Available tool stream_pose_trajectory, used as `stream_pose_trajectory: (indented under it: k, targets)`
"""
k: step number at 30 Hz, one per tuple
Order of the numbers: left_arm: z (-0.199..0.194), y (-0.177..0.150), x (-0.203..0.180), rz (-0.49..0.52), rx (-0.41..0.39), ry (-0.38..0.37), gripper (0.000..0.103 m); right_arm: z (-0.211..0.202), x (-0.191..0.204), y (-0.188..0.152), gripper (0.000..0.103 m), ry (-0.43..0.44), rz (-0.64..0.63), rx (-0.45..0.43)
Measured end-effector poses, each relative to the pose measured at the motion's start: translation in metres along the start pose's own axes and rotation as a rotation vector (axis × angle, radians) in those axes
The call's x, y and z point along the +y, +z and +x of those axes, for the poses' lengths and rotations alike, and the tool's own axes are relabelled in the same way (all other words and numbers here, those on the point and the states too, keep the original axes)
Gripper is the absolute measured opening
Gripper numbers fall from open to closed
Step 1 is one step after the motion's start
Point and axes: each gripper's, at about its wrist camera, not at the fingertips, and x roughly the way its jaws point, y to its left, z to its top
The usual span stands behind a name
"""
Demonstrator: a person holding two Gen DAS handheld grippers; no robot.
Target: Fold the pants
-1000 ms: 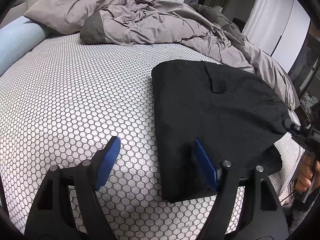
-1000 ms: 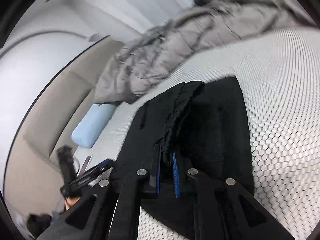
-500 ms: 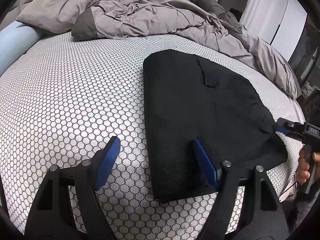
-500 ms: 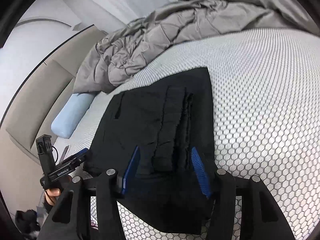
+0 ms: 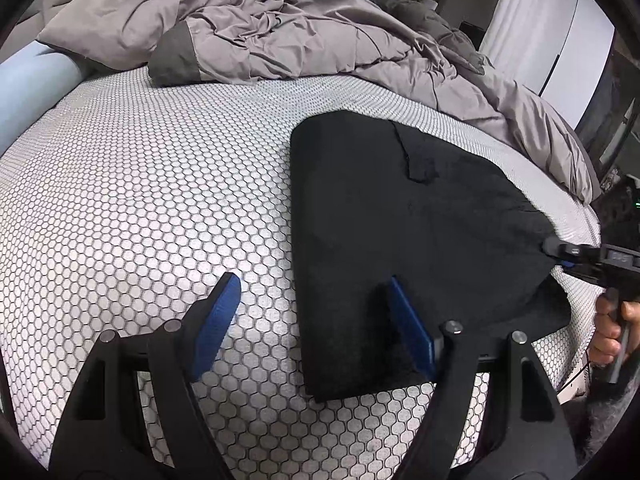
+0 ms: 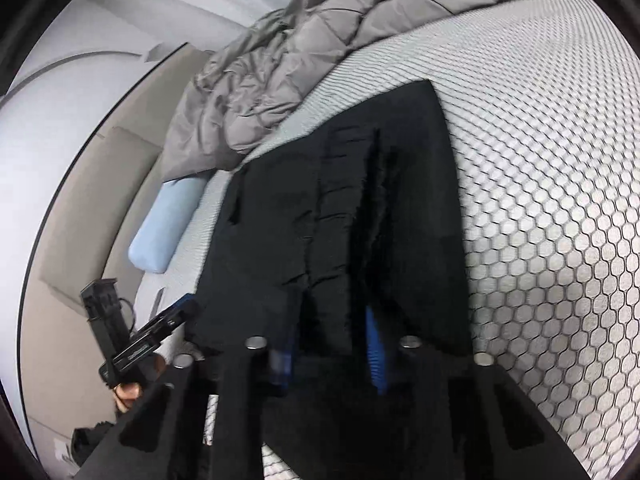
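Black pants (image 5: 400, 220) lie folded flat on the honeycomb-patterned bed sheet (image 5: 140, 200). My left gripper (image 5: 312, 284) is open and straddles their near left edge, one blue pad over the sheet and one over the cloth, gripping nothing. At the pants' right corner a hand holds my right gripper (image 5: 554, 250). In the right wrist view the right gripper (image 6: 328, 344) has its jaws closing around a raised fold of the pants (image 6: 420, 200); the cloth sits between the pads with dark gaps beside it. The left gripper (image 6: 182, 312) shows at the lower left there.
A rumpled grey duvet (image 5: 280, 32) covers the far side of the bed. A light blue pillow (image 5: 32, 80) lies at the far left by a beige headboard (image 6: 100, 200). The mattress edge runs close on the right, with white doors (image 5: 560, 40) beyond.
The right gripper let go of the lifted fold, opened wide, sank toward the bed and has narrowed again around a fold. The pants dropped flat. The left gripper stayed put.
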Motion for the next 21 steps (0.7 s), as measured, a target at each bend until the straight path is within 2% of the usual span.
stream_pose_trajectory:
  k: [1,4,8,10,12,15,21]
  targets:
    - [-0.002,0.001,0.002,-0.005,-0.003,-0.002,0.073,-0.006,0.007,-0.001,0.016,0.021,-0.007,-0.006]
    - [-0.005,0.001,0.010,-0.017,-0.009,0.005,0.073,-0.017,0.018,-0.006,0.017,0.037,-0.001,0.011]
    - [-0.002,0.001,0.016,-0.030,0.005,0.015,0.073,0.004,-0.004,-0.010,0.023,-0.008,0.059,0.097]
    - [-0.002,0.001,0.015,-0.029,0.003,0.013,0.073,0.010,-0.016,-0.010,0.026,0.030,0.113,0.116]
    - [-0.003,0.000,0.012,-0.022,0.001,0.013,0.073,0.007,-0.017,-0.007,0.029,0.044,0.119,0.111]
    - [-0.002,-0.001,0.009,-0.013,0.005,0.012,0.073,-0.001,-0.010,-0.006,0.039,0.038,0.084,0.090]
    - [0.001,-0.001,0.006,-0.008,0.009,0.013,0.073,-0.014,-0.005,-0.009,0.040,0.020,0.039,0.059]
